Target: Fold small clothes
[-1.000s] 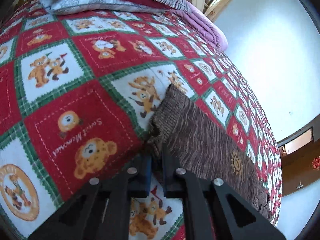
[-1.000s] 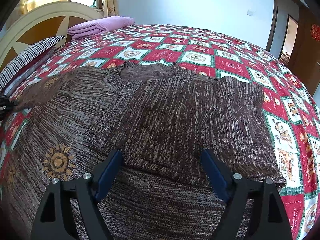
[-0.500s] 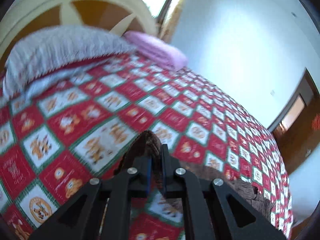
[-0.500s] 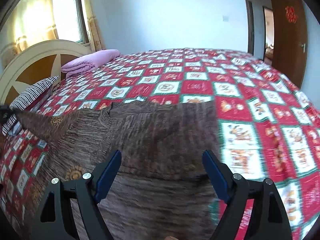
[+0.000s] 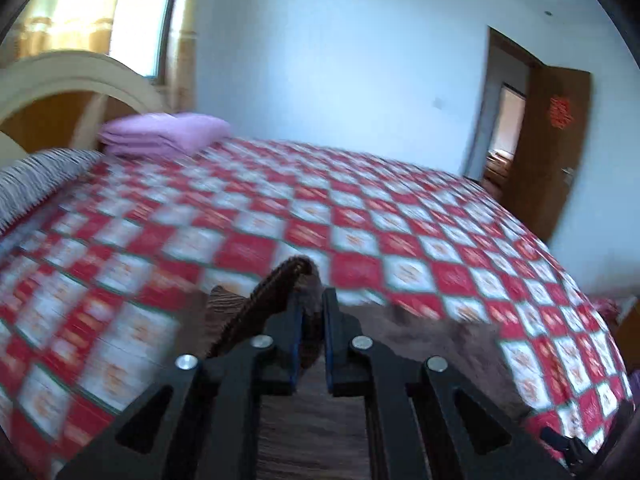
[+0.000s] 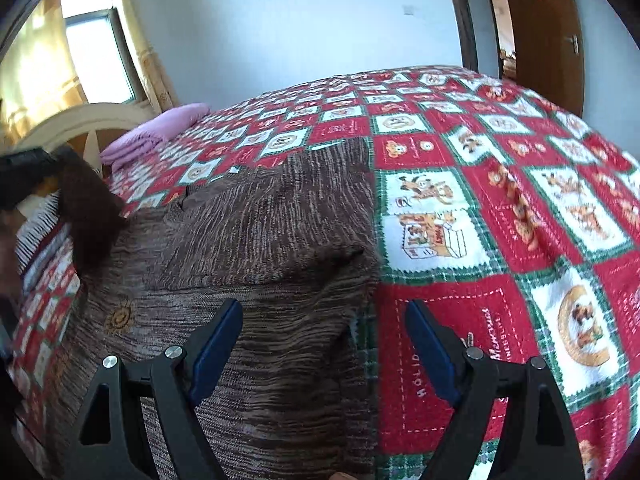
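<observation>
Brown knit sweater [image 6: 260, 280] lies on the quilt [image 6: 500, 240]; above its near hem the right gripper [image 6: 324, 344] hangs spread wide and empty. Farther left, the left gripper [image 5: 310, 320] pinches the sleeve [image 5: 272, 292], lifted clear, probably for folding inward.

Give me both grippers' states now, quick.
Left gripper: closed on a lifted sleeve of the brown sweater.
Right gripper: open, holding nothing, above the sweater's right edge.
</observation>
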Demonstrator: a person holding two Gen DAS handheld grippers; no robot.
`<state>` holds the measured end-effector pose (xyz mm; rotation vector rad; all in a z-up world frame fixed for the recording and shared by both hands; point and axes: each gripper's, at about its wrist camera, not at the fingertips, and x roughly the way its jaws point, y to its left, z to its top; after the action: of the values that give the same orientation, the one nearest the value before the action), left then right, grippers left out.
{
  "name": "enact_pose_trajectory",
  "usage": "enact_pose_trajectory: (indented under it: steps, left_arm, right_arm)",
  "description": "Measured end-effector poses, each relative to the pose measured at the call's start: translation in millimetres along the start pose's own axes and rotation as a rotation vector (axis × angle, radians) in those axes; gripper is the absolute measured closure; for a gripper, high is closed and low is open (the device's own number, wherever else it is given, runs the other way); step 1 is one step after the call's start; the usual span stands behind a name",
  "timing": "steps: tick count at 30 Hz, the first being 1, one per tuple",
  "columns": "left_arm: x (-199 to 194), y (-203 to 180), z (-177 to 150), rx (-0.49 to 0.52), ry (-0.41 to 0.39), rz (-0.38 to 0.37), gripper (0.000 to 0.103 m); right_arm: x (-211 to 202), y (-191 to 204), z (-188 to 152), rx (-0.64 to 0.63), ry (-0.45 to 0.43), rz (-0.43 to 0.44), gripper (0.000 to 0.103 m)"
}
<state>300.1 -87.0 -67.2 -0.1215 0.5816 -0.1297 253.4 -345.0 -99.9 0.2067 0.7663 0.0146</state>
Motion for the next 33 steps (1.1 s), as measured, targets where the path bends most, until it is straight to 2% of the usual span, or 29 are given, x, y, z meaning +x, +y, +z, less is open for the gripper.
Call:
enact_pose_trajectory:
  steps: [1, 2, 3, 4, 5, 7, 8, 9, 10, 11, 13, 14, 16, 17, 18, 21, 22, 24, 27, 29, 30, 31, 33]
  left_arm:
    - [10.0, -19.7, -14.3, 0.05, 0.032, -0.001, 0.075]
    - [17.4, -37.4, -22.2, 0.105, 0.066, 0.02, 0.051]
    - [23.2, -51.9, -32.9, 0.16, 0.098, 0.039, 0.047]
    - [24.1, -58.3, -44.0, 0.186, 0.12, 0.013, 0.047]
    - [18.2, -58.6, -49.8, 0.199, 0.119, -0.023, 0.047]
    - [3.5, -52.7, -51.8, 0.233, 0.088, -0.034, 0.047]
    - [-7.2, -44.9, -50.1, 0.25, 0.056, -0.029, 0.041]
    - [-17.1, -35.5, -47.6, 0.256, 0.023, -0.024, 0.03]
    - [-27.2, -17.9, -43.1, 0.257, -0.021, 0.006, 0.023]
    - [-33.3, -7.5, -40.7, 0.261, -0.057, 0.063, 0.012]
    - [-28.3, 19.4, -34.9, 0.272, -0.094, 0.184, 0.01]
    - [-20.1, 37.6, -31.9, 0.287, -0.093, 0.271, 0.01]
    - [2.8, 71.7, -28.9, 0.296, -0.034, 0.415, 0.011]
    - [17.3, 89.3, -29.3, 0.303, 0.028, 0.459, 0.011]
    - [29.1, 102.7, -31.0, 0.3, 0.079, 0.472, 0.011]
    - [57.0, 125.5, -47.2, 0.292, 0.219, 0.452, 0.011]
    - [60.0, 125.3, -53.3, 0.294, 0.239, 0.438, 0.011]
    - [57.6, 126.8, -58.0, 0.288, 0.226, 0.427, 0.01]
    - [56.1, 128.7, -58.2, 0.264, 0.227, 0.408, 0.01]
    - [51.5, 131.5, -62.3, 0.234, 0.226, 0.382, 0.01]
    - [50.4, 137.1, -63.3, 0.213, 0.229, 0.365, 0.008]
    - [49.4, 142.1, -63.9, 0.183, 0.234, 0.349, 0.007]
    - [51.0, 148.9, -64.2, 0.146, 0.242, 0.319, 0.006]
  right_arm:
    - [0.5, -2.3, -0.4, 0.013, 0.002, 0.006, 0.019]
    - [0.6, -4.4, -0.4, 0.023, 0.002, 0.011, 0.019]
    - [1.1, -5.8, -0.8, 0.03, 0.004, 0.02, 0.019]
    - [1.8, -5.8, -0.9, 0.03, 0.008, 0.022, 0.019]
    - [3.1, -5.2, -1.4, 0.026, 0.014, 0.024, 0.019]
    - [5.4, -2.4, -1.7, 0.016, 0.023, 0.027, 0.019]
    - [7.0, -0.9, -2.3, 0.008, 0.031, 0.027, 0.019]
    - [7.9, 0.0, -2.5, 0.005, 0.034, 0.026, 0.019]
    - [7.8, 0.4, -2.9, 0.003, 0.032, 0.025, 0.019]
    - [7.2, 0.4, -3.1, 0.002, 0.029, 0.025, 0.019]
    - [4.9, 1.3, -2.7, -0.003, 0.019, 0.023, 0.019]
    - [2.9, 5.2, -1.7, -0.018, 0.017, 0.005, 0.019]
    - [-1.7, 22.6, 1.7, -0.075, 0.013, -0.026, 0.019]
    - [-3.6, 31.9, 3.7, -0.101, 0.012, -0.019, 0.019]
    - [-4.8, 48.4, 6.8, -0.136, 0.015, -0.001, 0.019]
    - [6.7, 102.4, 18.8, -0.217, 0.075, 0.072, 0.019]
    - [11.5, 116.5, 22.5, -0.234, 0.088, 0.091, 0.019]
    - [25.9, 155.0, 30.3, -0.298, 0.106, 0.12, 0.019]
    - [59.9, 209.7, 38.0, -0.413, 0.129, 0.118, 0.02]
    - [83.4, 228.1, 40.3, -0.431, 0.163, 0.12, 0.02]
    - [99.8, 237.8, 39.3, -0.436, 0.191, 0.119, 0.023]
    - [108.7, 243.9, 38.3, -0.45, 0.208, 0.113, 0.03]
    - [132.3, 254.5, 32.4, -0.508, 0.246, 0.043, 0.043]
